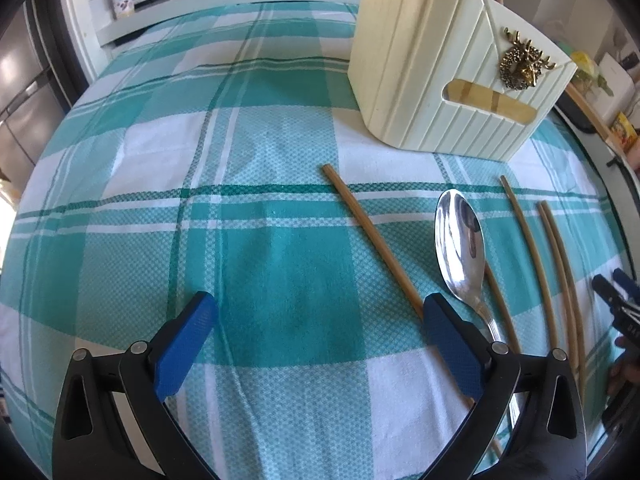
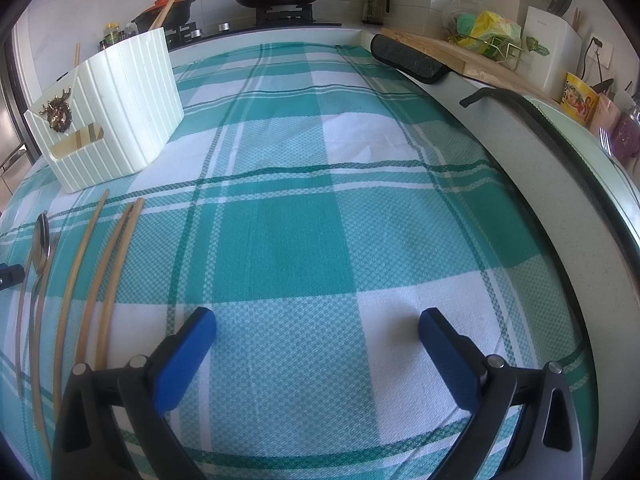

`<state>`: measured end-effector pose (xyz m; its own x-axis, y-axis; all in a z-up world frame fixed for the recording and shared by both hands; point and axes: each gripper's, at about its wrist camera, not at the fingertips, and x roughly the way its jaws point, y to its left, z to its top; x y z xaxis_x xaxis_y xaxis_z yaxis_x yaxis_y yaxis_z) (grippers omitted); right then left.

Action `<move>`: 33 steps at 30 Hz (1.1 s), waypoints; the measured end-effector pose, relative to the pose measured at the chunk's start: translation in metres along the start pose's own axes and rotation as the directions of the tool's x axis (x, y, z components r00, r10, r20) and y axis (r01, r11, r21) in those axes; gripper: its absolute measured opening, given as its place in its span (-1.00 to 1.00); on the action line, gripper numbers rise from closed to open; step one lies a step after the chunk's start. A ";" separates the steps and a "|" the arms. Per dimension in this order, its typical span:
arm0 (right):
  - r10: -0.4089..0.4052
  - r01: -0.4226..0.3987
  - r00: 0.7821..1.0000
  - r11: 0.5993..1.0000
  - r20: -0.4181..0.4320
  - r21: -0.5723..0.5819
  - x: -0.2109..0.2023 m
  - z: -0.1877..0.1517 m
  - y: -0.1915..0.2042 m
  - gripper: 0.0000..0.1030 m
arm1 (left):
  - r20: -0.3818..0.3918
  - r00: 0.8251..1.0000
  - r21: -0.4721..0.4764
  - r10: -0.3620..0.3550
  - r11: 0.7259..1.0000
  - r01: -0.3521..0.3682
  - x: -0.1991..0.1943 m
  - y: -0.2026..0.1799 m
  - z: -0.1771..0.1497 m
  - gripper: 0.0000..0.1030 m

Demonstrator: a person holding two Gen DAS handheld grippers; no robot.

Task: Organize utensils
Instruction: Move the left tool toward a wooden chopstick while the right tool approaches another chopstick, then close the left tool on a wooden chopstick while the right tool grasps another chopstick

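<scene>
- Bamboo chopsticks and a steel spoon (image 1: 460,240) are laid loose on the teal checked cloth (image 1: 240,240), near the cream ribbed holder (image 1: 440,80) that stands at the far side
- One chopstick (image 1: 372,240) lies apart to the left of the spoon; three more (image 1: 560,272) lie close together to its right, two of them touching along their length
- Nothing is held: the left gripper (image 1: 320,312) is seen with jaws wide over bare cloth, its right fingertip just over the near part of the lone chopstick
- The right gripper (image 2: 318,328) is likewise spread wide and empty, with the chopstick group (image 2: 100,280) off to its left
- The lone chopstick is judged the easiest first pick, since nothing touches it
- It should be straddled crosswise near its middle, so that it does not tip when lifted
- The jaws should be lowered until the pads almost meet the cloth, as the stick is thin and could roll away
- The cloth should not be pinched with it
</scene>
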<state>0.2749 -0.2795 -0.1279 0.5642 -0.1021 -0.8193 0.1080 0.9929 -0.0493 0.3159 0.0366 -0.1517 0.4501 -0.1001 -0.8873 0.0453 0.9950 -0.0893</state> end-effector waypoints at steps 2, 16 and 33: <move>0.001 -0.001 1.000 1.000 0.000 0.000 0.000 0.000 -0.001 1.00 | -0.038 0.999 0.011 -0.003 1.000 0.004 0.005 0.000 0.008 0.99; 0.089 -0.090 0.995 0.996 -0.044 -0.009 -0.012 0.005 0.006 0.94 | -0.021 1.000 0.065 0.019 0.998 -0.018 0.002 0.003 0.014 0.11; 0.253 -0.311 0.934 0.923 -0.251 -0.227 0.021 0.057 0.122 -0.39 | -0.057 0.988 0.091 -0.146 0.984 0.151 0.005 0.000 0.023 -0.40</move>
<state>0.3469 -0.1639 -0.1185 0.3488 0.1714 -0.9214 -0.2613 0.9619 0.0800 0.3386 0.0359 -0.1458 0.3875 -0.2444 -0.8889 0.1941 0.9642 -0.1805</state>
